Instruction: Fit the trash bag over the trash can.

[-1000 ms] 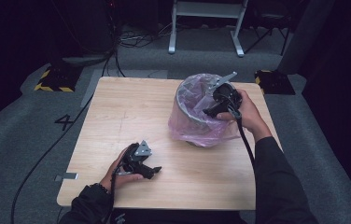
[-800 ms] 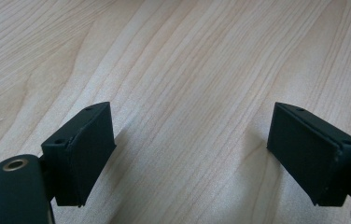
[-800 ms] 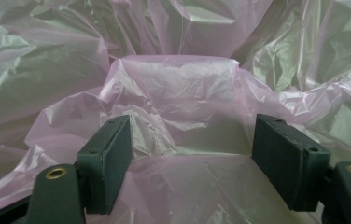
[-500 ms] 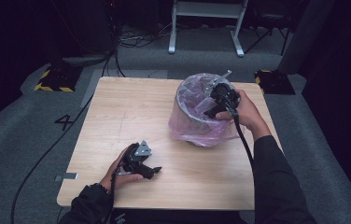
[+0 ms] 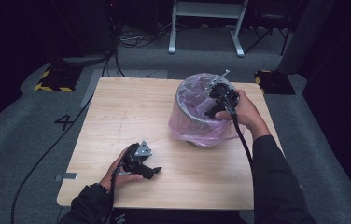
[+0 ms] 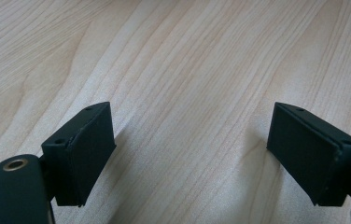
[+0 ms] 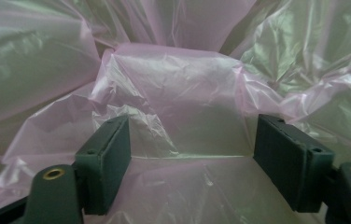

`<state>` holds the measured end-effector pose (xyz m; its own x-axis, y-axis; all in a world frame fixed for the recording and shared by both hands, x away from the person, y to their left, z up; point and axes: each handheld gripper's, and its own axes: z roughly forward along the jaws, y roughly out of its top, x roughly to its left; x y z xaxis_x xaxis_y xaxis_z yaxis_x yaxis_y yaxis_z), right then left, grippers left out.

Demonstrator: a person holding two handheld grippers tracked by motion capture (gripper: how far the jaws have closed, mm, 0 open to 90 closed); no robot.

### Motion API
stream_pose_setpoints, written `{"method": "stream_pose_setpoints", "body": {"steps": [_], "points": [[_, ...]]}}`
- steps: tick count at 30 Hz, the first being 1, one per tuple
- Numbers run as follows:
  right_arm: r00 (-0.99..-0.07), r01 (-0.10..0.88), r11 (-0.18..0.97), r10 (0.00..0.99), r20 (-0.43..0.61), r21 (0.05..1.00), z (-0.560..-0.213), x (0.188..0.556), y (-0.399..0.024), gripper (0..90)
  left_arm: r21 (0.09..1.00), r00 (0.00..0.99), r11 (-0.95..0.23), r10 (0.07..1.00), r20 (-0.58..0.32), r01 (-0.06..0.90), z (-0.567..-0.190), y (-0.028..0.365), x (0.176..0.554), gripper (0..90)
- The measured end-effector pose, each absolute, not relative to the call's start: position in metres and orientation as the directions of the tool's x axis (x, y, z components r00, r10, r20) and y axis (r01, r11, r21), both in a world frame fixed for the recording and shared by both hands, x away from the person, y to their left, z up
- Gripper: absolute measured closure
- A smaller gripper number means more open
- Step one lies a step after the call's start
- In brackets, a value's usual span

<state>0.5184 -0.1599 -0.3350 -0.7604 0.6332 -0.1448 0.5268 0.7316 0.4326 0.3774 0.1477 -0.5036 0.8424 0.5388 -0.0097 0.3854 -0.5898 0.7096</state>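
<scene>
Right gripper (image 7: 190, 163) jaws spread inside pink bag (image 7: 178, 84); left gripper (image 6: 190, 154) jaws spread over table (image 6: 187, 56).

The room around the table (image 5: 164, 121) is very dark, but light from above makes the wood bright. The pink bag (image 7: 173, 84) shines with soft glare. The close black jaws look a bit blurry.

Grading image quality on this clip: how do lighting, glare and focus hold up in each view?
High view: table evenly lit, surroundings nearly black, picture soft. Left gripper view: bright and crisp, wood grain sharp, soft shadows beside the open left hand-held gripper. Right gripper view: pink plastic bag shows whitish-green sheen on its folds; right hand-held gripper open, reasonably sharp.
</scene>
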Motion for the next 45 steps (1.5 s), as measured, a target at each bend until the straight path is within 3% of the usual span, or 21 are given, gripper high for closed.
{"method": "stream_pose_setpoints", "body": {"steps": [10,19,45], "points": [[-0.754,0.535,0.738,0.637,-0.16,0.412,-0.335,0.519,-0.158,25.5,0.711,0.844,-0.59,0.537,-0.009,0.383,-0.504,0.148,0.378,14.4],[-0.709,0.493,0.663,0.681,-0.183,0.563,-0.332,0.51,-0.166,24.7,0.711,0.844,-0.59,0.537,-0.009,0.383,-0.504,0.148,0.378,14.3],[-0.711,0.327,0.508,0.688,-0.146,0.797,-0.322,0.485,-0.182,21.1,0.711,0.844,-0.59,0.536,-0.009,0.383,-0.504,0.148,0.378,14.4]]}}
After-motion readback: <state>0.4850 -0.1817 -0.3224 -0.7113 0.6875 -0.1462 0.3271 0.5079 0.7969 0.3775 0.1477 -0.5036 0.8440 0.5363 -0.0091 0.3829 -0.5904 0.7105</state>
